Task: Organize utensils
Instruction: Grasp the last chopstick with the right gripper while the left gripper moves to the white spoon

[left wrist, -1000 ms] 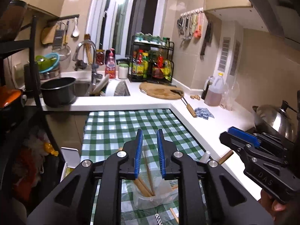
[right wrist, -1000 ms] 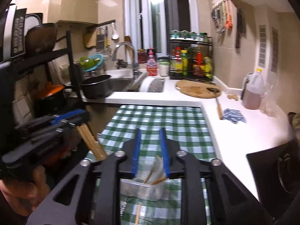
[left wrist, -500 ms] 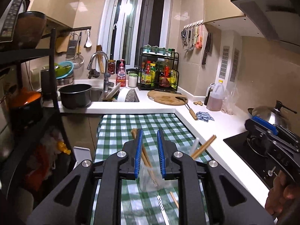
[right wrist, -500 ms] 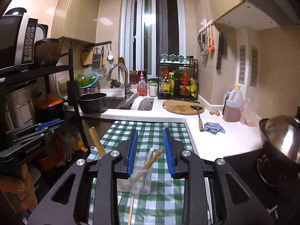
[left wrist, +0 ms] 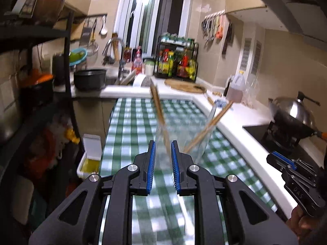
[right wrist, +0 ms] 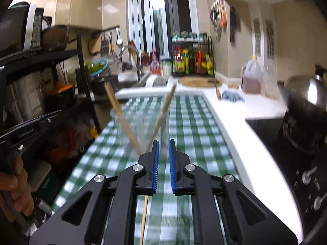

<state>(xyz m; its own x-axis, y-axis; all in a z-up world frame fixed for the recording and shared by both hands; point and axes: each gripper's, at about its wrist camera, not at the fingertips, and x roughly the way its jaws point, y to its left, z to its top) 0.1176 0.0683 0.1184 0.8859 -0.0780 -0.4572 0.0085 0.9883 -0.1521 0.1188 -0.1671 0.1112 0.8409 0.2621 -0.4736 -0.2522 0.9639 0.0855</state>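
A clear plastic cup (left wrist: 185, 136) stands on the green checked cloth (left wrist: 132, 126) with wooden chopsticks (left wrist: 158, 110) leaning out of it. My left gripper (left wrist: 163, 151) is just in front of the cup, its jaws a narrow gap apart and empty. In the right wrist view the same cup (right wrist: 143, 130) holds chopsticks (right wrist: 120, 116) that cross. My right gripper (right wrist: 162, 150) is close to the cup's right side, jaws narrowly apart and empty. One loose chopstick (right wrist: 144, 218) lies on the cloth under the right gripper. The right gripper also shows in the left wrist view (left wrist: 294, 175).
A white counter (left wrist: 241, 118) runs along the right with an oil jug (left wrist: 235, 89), a blue cloth (left wrist: 221, 103) and a wok (left wrist: 292, 112) on the stove. A sink, black pot (left wrist: 90, 79) and bottle rack (left wrist: 176, 63) are at the back. A black shelf (left wrist: 40, 65) stands left.
Both grippers have dropped lower and come closer to the cup, which now looks larger and stands upright. The views are blurred by motion.
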